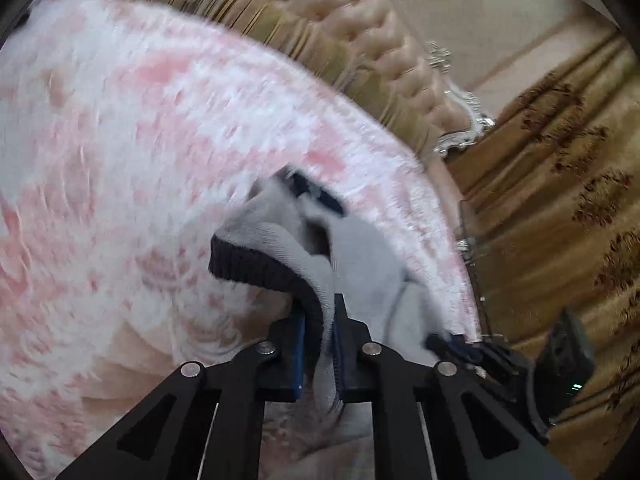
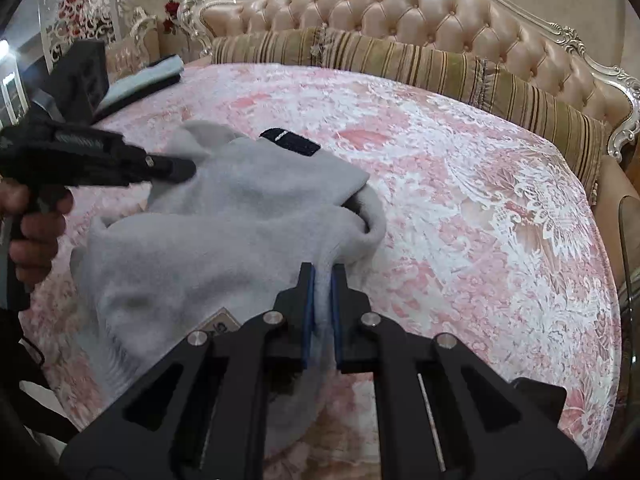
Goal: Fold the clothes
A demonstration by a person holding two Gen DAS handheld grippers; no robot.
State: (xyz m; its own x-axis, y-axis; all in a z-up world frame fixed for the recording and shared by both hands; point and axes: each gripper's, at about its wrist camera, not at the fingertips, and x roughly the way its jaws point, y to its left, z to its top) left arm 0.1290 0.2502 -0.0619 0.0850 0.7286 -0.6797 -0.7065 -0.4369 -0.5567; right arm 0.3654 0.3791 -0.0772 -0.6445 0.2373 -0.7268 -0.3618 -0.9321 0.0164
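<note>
Right wrist: fleecy grey garment [image 2: 224, 216], gripper-pinched

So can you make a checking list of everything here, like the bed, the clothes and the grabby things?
Surface: round bed with pink and white floral bedspread.
Job's things: grey fleece garment with dark ribbed trim, lifted and bunched between both grippers.
Clutter: folded dark and pale clothes at the bed's far edge.
Grippers: left gripper shut on the dark trim; right gripper shut on grey cloth.
Cables: thin dark cord near the person's hand.
Surroundings: tufted pink headboard, striped bolster cushions, patterned brown curtain.
</note>
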